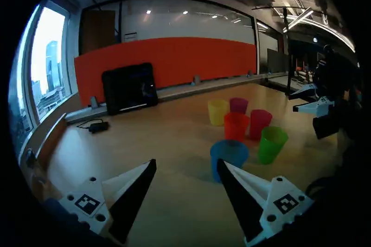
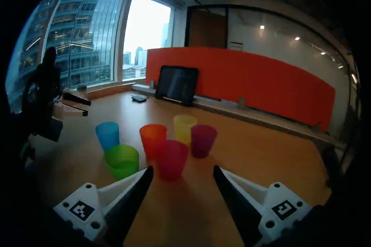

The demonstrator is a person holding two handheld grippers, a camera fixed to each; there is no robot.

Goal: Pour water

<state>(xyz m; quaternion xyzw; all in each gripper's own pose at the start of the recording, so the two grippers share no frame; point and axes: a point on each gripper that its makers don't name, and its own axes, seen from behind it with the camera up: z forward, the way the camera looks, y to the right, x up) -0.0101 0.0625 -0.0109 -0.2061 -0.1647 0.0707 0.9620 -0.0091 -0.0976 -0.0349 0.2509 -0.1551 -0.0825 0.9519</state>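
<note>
Left gripper (image 1: 185, 163): jaws wide apart, empty, over desk (image 1: 185, 214); blue cup (image 1: 229, 154) stands just beyond the right finger. Right gripper (image 2: 183, 168): jaws wide apart, empty, red cup (image 2: 171, 159) close ahead. Green cup (image 2: 122, 161), orange cup (image 2: 153, 139), yellow cup (image 2: 184, 128), purple cup (image 2: 203, 140) clustered upright alongside.
</note>
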